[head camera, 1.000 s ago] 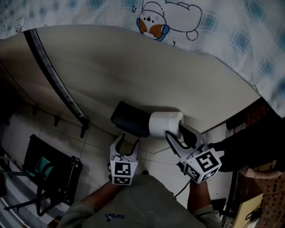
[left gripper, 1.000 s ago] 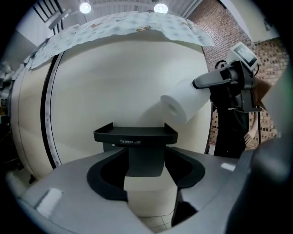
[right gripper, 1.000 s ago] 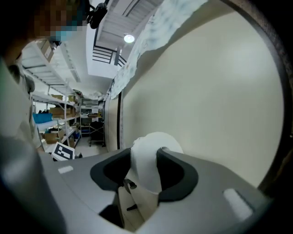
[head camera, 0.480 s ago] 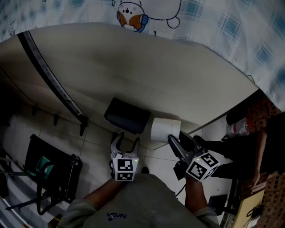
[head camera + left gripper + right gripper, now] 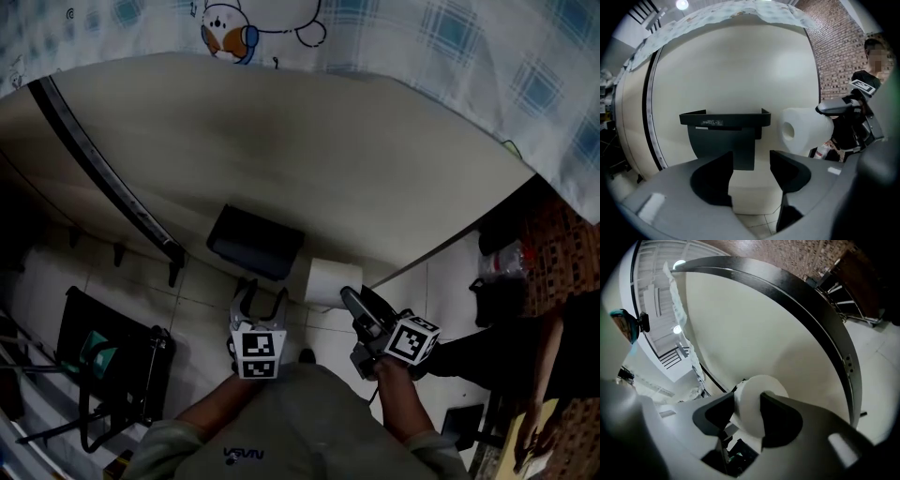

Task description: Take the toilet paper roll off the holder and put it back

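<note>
Your right gripper (image 5: 349, 298) pinches the toilet paper roll (image 5: 323, 281), off the black holder (image 5: 255, 244) and just to its right. Your left gripper (image 5: 262, 296) faces the holder, its jaws spread, just opened wider, nothing between them.

Quantities: one roll (image 5: 326, 281); one holder (image 5: 255, 246); two grippers, namely left gripper (image 5: 262, 300) and right gripper (image 5: 359, 300); one patterned cloth (image 5: 422, 37); one black stand (image 5: 112, 361).
</note>
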{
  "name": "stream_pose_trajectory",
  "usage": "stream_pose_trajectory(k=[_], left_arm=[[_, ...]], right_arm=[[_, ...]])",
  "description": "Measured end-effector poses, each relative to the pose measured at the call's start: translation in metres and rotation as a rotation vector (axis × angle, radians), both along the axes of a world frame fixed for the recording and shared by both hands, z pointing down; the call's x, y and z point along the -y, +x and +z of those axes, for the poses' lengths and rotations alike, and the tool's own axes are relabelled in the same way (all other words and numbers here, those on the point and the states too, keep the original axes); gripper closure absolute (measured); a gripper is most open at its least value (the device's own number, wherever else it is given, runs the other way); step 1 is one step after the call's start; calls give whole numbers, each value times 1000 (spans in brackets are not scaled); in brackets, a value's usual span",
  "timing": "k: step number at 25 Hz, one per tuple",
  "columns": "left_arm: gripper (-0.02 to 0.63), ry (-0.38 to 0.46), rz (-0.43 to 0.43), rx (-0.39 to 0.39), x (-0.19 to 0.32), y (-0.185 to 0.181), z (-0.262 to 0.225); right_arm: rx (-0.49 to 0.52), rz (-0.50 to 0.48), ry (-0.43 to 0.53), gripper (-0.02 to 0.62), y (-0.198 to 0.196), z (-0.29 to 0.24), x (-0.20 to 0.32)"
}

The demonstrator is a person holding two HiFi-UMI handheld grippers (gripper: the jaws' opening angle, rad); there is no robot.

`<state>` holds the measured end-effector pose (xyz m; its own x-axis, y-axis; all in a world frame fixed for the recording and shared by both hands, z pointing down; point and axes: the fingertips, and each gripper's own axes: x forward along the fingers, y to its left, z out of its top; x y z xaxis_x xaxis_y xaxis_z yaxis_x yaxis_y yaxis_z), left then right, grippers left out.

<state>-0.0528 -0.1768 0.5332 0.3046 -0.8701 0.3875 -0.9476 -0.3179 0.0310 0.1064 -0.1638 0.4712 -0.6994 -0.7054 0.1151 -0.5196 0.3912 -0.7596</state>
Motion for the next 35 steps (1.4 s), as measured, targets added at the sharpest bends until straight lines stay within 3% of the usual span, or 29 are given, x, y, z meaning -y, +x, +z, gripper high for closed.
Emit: stream_pose_trajectory(k=[5, 13, 25, 31, 35], left_arm=[[412, -19, -12, -17, -2, -1, 3], [600, -33, -20, -19, -5, -3, 6], [598, -34, -37, -18, -1, -12, 9], [451, -58, -70, -19, -1, -21, 13], [389, -68, -46, -22, 1, -9, 15]], right_arm=[[81, -31, -62, 425, -6, 21, 0], [140, -53, -94, 425, -14, 34, 0], [147, -26, -102, 426, -16, 41, 6], [156, -28, -125, 428, -22, 43, 11], [163, -2, -124, 428, -12, 43, 9]])
